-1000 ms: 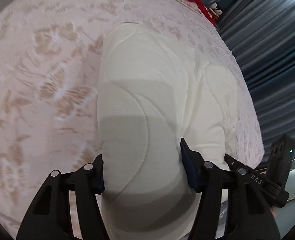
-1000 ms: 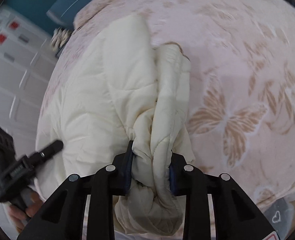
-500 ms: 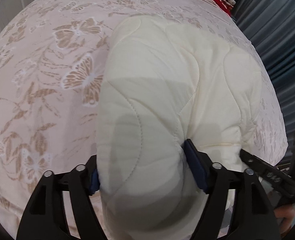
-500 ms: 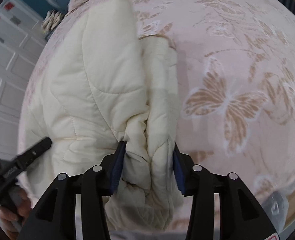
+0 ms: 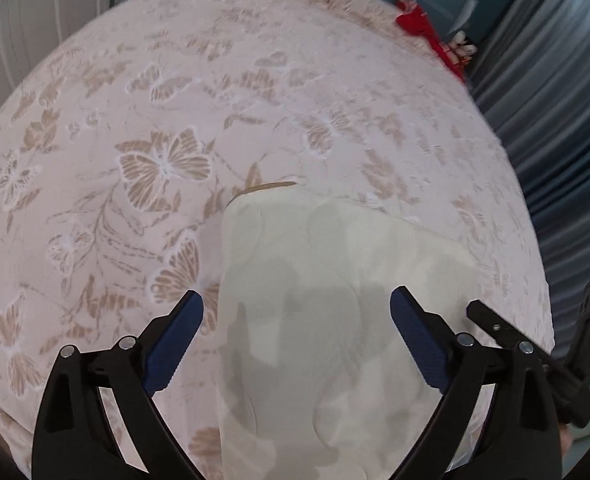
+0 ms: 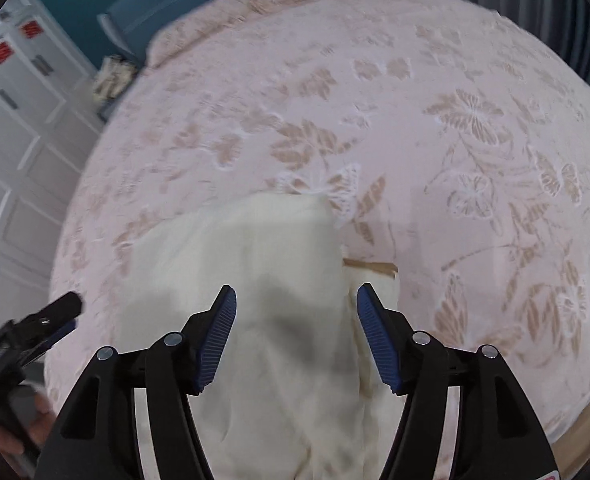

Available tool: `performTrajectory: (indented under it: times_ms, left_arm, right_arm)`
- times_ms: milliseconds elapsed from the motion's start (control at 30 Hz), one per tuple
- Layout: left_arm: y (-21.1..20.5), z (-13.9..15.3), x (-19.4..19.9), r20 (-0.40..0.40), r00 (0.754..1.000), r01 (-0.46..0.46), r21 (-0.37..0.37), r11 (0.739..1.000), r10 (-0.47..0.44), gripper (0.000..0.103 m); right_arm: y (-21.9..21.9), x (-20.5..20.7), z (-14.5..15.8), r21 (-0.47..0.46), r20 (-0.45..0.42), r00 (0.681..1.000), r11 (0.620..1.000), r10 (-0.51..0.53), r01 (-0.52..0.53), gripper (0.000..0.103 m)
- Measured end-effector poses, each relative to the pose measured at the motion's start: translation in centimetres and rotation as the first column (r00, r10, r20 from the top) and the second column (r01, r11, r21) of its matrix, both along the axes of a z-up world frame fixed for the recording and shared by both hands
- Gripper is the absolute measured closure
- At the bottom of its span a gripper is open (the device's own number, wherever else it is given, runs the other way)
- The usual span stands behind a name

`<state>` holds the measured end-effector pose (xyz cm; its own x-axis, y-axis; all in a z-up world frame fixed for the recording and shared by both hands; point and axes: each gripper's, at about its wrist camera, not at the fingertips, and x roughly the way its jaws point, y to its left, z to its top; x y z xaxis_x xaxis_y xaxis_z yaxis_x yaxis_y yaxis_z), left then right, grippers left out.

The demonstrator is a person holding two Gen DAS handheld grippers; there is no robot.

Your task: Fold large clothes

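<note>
While spread, both grippers (image 5: 297, 312) (image 6: 297, 312) hover over jacket (image 5: 315, 300).

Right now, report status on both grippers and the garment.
Left gripper open, right gripper open. Cream padded garment lying on the bed, ungripped. Nothing obstructing.

Cream garment (image 5: 319, 320) runs off the bottom edge, bedspread (image 5: 175, 120) blurred

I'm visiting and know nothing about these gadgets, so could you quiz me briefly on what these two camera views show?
1. True or false: the left gripper is clamped on the cream quilted garment.
2. What lies under the garment: A a bedspread with butterflies, B a wooden table, C a carpet?
3. What colour are the right gripper pads?

Key: 1 false, both grippers stand open. 2 A. 3 blue.
</note>
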<state>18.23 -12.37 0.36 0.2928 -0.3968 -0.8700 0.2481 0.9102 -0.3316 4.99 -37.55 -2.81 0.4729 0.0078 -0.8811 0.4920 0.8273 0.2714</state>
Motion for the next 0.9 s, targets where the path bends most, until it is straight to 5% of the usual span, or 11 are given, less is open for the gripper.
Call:
performTrajectory:
  times_ms: [33,67,100,267,433,567,900]
  left_arm:
    - [-0.2,-0.5,0.6,-0.017,1.000,-0.006,0.005,1.000,0.007,0.012]
    - [-0.3,-0.8,1.0,-0.026,1.000,-0.009,0.013,1.000,0.009,0.012]
    - [-0.4,-1.1,1.1,-0.030,1.000,-0.008,0.017,1.000,0.008,0.014]
    - [-1.5,-1.2,0.0,0.039,0.999,0.028,0.063,0.998,-0.030,0.015]
    - [-3.9,-5.0,-0.9,-0.005,0.998,0.066,0.154,0.986,-0.066,0.017]
    - [-4.9,-6.5,-1.7,0.025,0.997,0.062,0.217,0.974,-0.069,0.015]
    - [-5.2,-9.2,-1.8,0.014,0.999,0.045,0.241,0.969,-0.050,0.011]
  right_arm:
    - [-0.3,0.3,-1.0,0.024,-0.031,1.000,1.000,0.000,0.001,0.052]
    - [-0.9,-0.1,-2.0,0.070,-0.032,0.999,0.997,0.014,-0.012,0.090]
    - [-1.3,-0.2,-2.6,0.151,-0.019,1.000,0.988,0.024,-0.021,0.096]
    - [-2.1,-3.6,0.6,0.088,0.105,0.994,0.996,-0.018,0.008,0.098]
    - [-3.1,-3.4,-4.4,0.041,-0.032,0.997,0.996,-0.077,0.078,0.096]
    - [-3.4,-3.3,-6.3,0.054,-0.058,0.995,0.995,-0.082,0.085,0.093]
    - [-2.8,-2.5,-8.7,0.015,-0.079,0.995,0.998,-0.057,0.058,0.090]
